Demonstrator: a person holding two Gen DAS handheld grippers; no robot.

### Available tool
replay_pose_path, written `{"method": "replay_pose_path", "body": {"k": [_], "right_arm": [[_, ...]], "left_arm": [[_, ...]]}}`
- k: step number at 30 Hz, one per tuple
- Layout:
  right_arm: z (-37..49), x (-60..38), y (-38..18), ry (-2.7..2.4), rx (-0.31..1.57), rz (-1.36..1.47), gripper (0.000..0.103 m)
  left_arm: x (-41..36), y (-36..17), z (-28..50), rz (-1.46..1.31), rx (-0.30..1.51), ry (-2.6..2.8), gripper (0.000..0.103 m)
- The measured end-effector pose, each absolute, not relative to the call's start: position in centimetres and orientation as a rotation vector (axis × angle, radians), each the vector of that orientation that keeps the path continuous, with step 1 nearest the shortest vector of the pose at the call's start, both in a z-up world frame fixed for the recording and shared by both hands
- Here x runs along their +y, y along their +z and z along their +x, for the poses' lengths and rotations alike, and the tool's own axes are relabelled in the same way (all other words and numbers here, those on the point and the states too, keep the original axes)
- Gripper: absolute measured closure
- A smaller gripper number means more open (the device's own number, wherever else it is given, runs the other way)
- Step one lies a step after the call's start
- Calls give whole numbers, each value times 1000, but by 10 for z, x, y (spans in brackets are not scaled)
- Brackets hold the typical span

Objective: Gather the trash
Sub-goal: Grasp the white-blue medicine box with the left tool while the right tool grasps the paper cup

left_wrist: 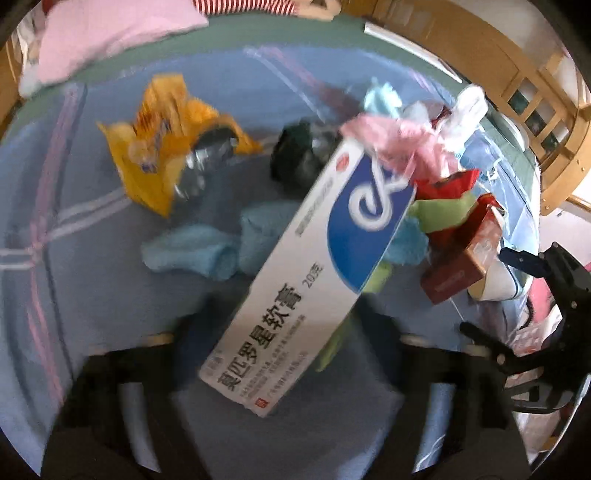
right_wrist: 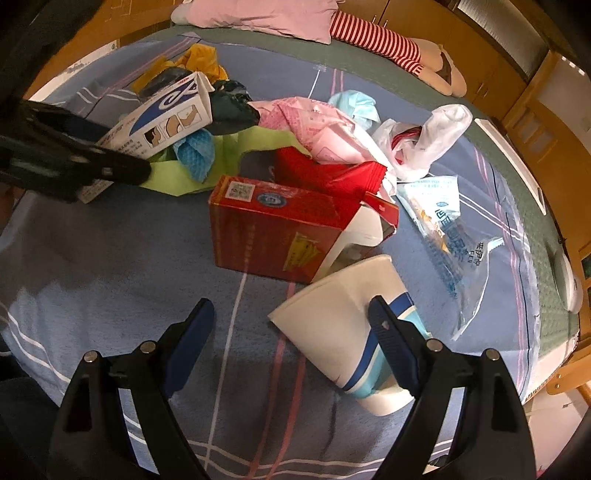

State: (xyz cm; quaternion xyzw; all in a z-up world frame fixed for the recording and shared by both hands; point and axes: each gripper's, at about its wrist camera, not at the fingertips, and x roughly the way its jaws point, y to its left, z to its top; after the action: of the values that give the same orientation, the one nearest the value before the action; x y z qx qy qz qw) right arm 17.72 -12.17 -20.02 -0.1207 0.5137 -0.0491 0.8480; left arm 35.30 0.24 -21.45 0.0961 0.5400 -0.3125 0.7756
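Observation:
Trash lies scattered on a blue plaid bedspread. A white and blue ointment box stands tilted off the bed between the blurred fingers of my left gripper, which is shut on its near end. In the right wrist view the same box sticks up from that gripper's finger. My right gripper is open over the bedspread. A white paper cup with blue bands lies on its side, its rim between the fingers and its body under the right finger. The right gripper also shows at the left view's right edge.
Piled behind are a red carton, a red wrapper, pink packaging, green paper, a white plastic bag and a clear printed packet. A yellow snack bag and blue cloth lie left. A pink pillow sits at the head.

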Motion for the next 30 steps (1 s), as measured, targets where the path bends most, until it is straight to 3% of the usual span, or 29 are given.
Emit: {"method": "replay_pose_path", "body": {"k": [2, 3, 4, 5, 7, 8, 12, 17, 19, 21, 22, 30], "right_arm": [[177, -123, -199, -121, 1079, -277, 47], [176, -123, -197, -122, 1076, -277, 57], [175, -124, -194, -112, 1068, -267, 64], [173, -124, -192, -106, 1060, -258, 71], [171, -126, -185, -94, 1052, -229, 96], [169, -127, -182, -83, 1050, -203, 97], [168, -129, -181, -94, 1050, -182, 97], [162, -135, -165, -78, 1016, -116, 86], [159, -133, -158, -84, 997, -119, 76], [157, -134, -156, -104, 986, -124, 48], [158, -135, -157, -119, 984, -127, 40], [171, -143, -192, -164, 1098, -196, 36]], "left_arm": [[4, -213, 354, 190, 1163, -672, 46], [4, -212, 353, 186, 1163, -678, 56], [5, -210, 353, 176, 1167, -684, 60], [7, -207, 351, 173, 1164, -684, 63], [11, -198, 346, 171, 1144, -670, 66], [16, -194, 344, 167, 1137, -666, 67], [35, -178, 340, 122, 1106, -656, 70], [67, -160, 329, 82, 1072, -630, 70], [77, -157, 326, 93, 1063, -623, 70], [83, -157, 324, 99, 1063, -616, 70], [86, -157, 324, 96, 1068, -612, 70], [83, -155, 321, 88, 1058, -617, 70]]}}
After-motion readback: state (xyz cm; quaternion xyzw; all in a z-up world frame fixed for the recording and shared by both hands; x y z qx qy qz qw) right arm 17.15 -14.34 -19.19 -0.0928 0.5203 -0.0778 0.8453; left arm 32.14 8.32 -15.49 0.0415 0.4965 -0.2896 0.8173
